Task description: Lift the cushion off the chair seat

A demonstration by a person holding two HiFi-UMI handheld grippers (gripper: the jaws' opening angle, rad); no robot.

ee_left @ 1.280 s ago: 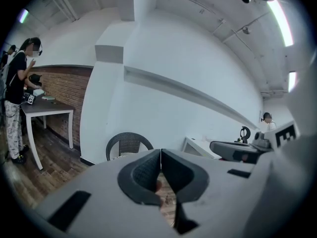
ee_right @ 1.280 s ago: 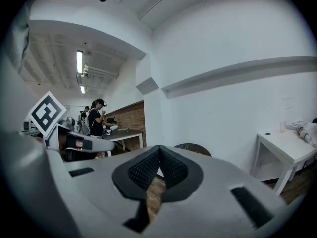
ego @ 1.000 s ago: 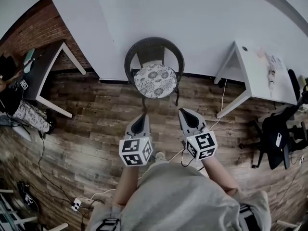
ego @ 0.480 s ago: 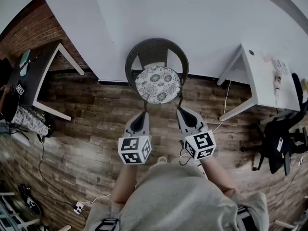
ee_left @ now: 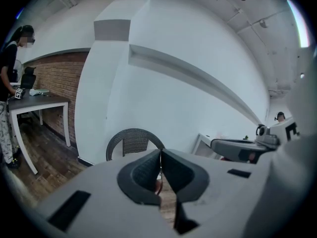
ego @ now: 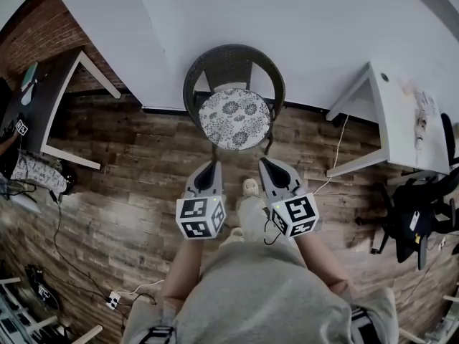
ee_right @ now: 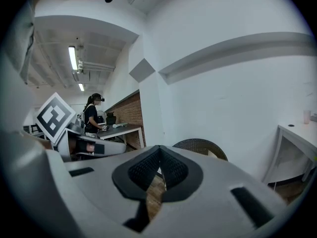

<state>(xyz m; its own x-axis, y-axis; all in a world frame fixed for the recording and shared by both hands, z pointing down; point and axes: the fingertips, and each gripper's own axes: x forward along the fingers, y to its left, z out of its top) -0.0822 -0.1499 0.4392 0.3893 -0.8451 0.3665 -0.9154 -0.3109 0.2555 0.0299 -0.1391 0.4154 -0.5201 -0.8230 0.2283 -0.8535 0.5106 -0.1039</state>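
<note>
A round floral cushion (ego: 235,118) lies on the seat of a dark wicker chair (ego: 233,69) that stands against the white wall. Both grippers are held side by side just short of the chair's front edge, pointing at it and touching nothing. My left gripper (ego: 212,165) is shut and empty; its pads meet in the left gripper view (ee_left: 160,153), with the chair back (ee_left: 130,139) beyond them. My right gripper (ego: 265,162) also has its pads together with nothing between them (ee_right: 159,152), and the chair (ee_right: 200,147) lies ahead to its right. The jaws hide the cushion in both gripper views.
A white table (ego: 401,117) stands to the chair's right and a dark table (ego: 50,95) to its left, with a person (ee_left: 9,98) beside it. A black office chair (ego: 414,213) is at far right. Cables (ego: 61,224) run over the wood floor.
Both grippers have moved forward together toward the chair, staying shut. The chair and cushion now look closer and larger in the head view.
</note>
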